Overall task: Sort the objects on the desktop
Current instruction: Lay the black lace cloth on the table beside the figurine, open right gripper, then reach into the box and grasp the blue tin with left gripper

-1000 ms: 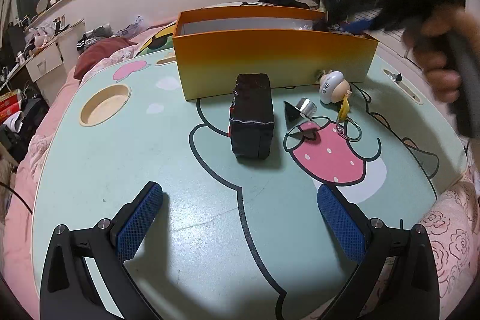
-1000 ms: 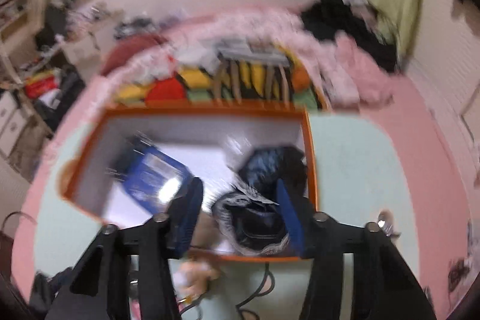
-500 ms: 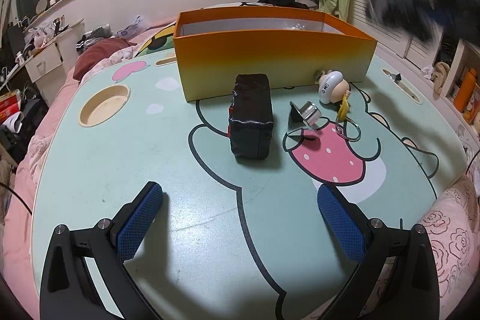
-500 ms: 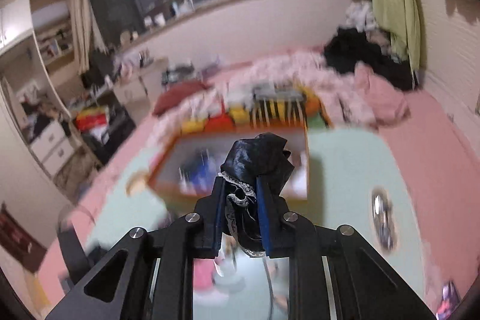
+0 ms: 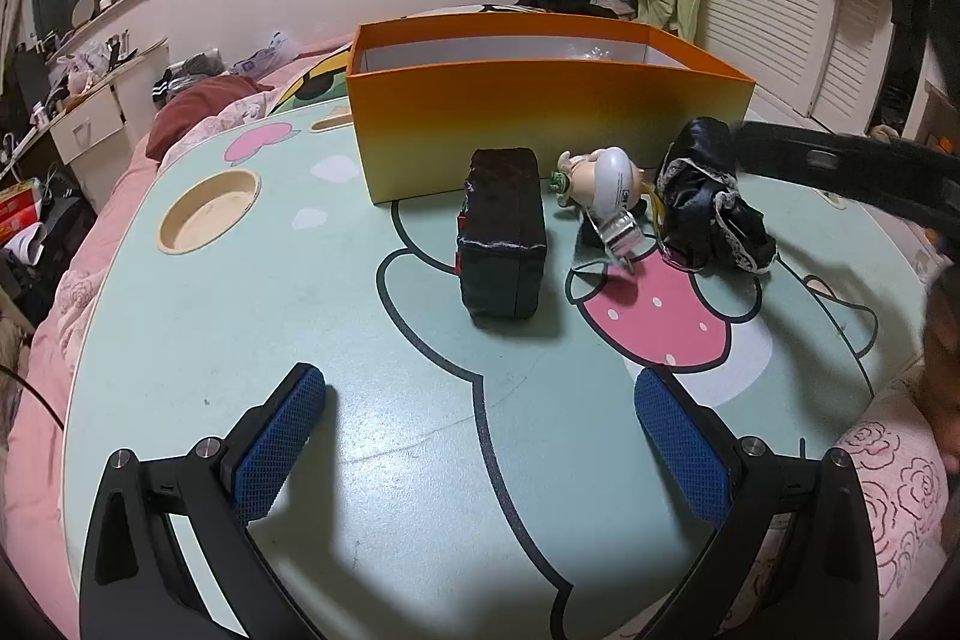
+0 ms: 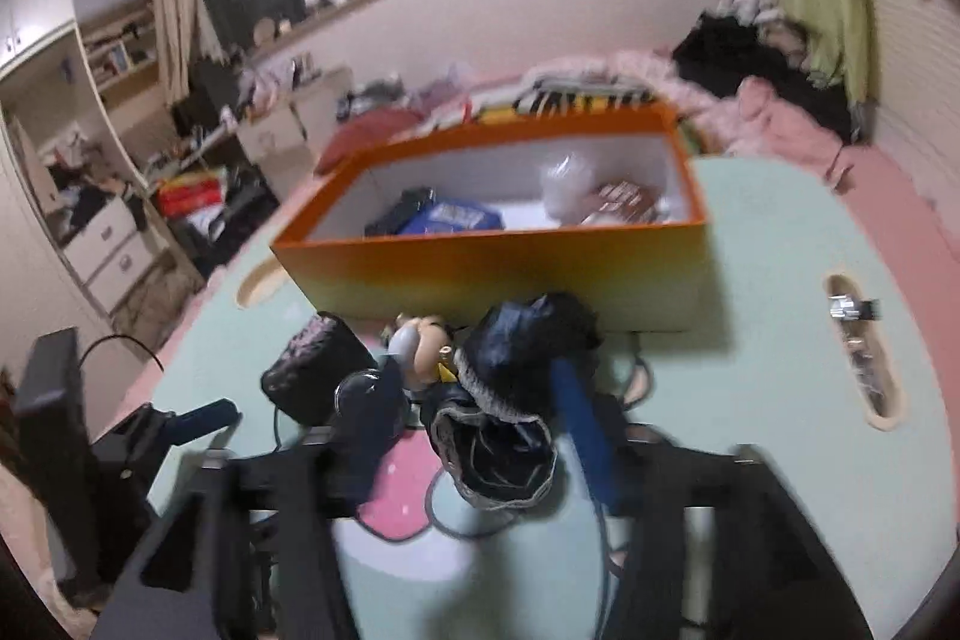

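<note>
A black lace-trimmed cloth bundle (image 5: 711, 205) lies on the table in front of the orange box (image 5: 540, 124); it also shows in the right wrist view (image 6: 510, 400). My right gripper (image 6: 480, 418) is open around it, the image blurred. A black rectangular case (image 5: 504, 232), a small doll figure (image 5: 600, 181) and a metal clip (image 5: 621, 232) sit beside it. My left gripper (image 5: 480, 436) is open and empty over the near table.
The orange box (image 6: 498, 256) holds a blue packet (image 6: 450, 220), a plastic bag and a brown packet. The table (image 5: 300, 340) has a round cup recess (image 5: 207, 211) at the left and a slot (image 6: 858, 340) at the right. Bedding surrounds the table.
My right gripper carried the black cloth out of the box, down to the table beside the doll, and opened. The doll and clip shifted left. The left gripper stayed put.
</note>
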`<state>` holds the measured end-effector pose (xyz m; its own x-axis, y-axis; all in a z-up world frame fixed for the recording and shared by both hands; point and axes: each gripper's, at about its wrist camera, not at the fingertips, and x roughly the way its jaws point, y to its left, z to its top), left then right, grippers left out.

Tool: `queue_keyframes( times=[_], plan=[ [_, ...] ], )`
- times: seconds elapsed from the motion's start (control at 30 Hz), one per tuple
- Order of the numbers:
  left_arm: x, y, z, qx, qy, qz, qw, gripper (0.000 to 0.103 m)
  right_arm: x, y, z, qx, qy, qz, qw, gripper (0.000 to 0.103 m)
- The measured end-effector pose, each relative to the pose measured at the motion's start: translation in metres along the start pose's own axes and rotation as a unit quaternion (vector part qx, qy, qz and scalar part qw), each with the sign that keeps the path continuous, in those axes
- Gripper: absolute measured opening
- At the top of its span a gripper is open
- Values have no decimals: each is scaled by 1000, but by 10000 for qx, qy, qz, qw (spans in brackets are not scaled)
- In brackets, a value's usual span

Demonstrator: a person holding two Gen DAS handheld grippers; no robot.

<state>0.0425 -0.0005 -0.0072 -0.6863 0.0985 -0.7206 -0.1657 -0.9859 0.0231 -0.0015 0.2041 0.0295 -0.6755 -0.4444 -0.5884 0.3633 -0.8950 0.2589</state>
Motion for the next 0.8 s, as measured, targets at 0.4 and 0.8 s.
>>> queue_keyframes(
  times=[0.4,0.8],
  plan=[
    [0,1,-1,3,-12,32,10000,103,6,24,-44,-870,728,-903,9894,93],
    [0,4,-1,-1,-13,36,10000,103,16,17,-45,-815,770,-927,9894,97]
  ],
)
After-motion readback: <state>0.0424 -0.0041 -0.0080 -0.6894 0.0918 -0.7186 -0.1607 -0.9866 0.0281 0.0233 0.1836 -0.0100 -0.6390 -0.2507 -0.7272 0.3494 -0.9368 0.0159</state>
